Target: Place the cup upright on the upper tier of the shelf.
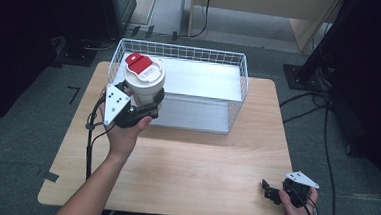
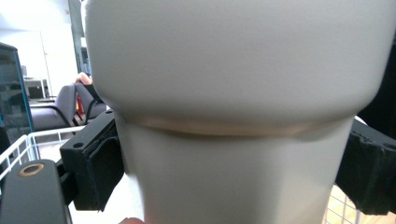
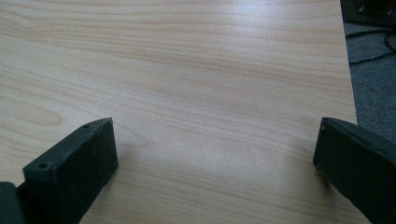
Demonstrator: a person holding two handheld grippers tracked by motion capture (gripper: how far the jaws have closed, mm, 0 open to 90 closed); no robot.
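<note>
— Two jaws are pinching the cream cup (image 1: 144, 84) below its wider upper band; the left gripper (image 1: 137, 104) is holding it upright over the near-left corner of the wire basket (image 1: 240, 85), at the desk's far edge.

— How is it likely handling?

— Stiff and smooth, I'm guessing, so slippery; the step under the band is probably helping it hang. The red-tabbed lid (image 1: 144, 67) is adding height — tipping looks like the risk.

— And the right gripper (image 1: 273, 191)?

— Resting near the desk's (image 1: 200, 163) near-right corner, jaws spread wide, holding nothing.
</note>
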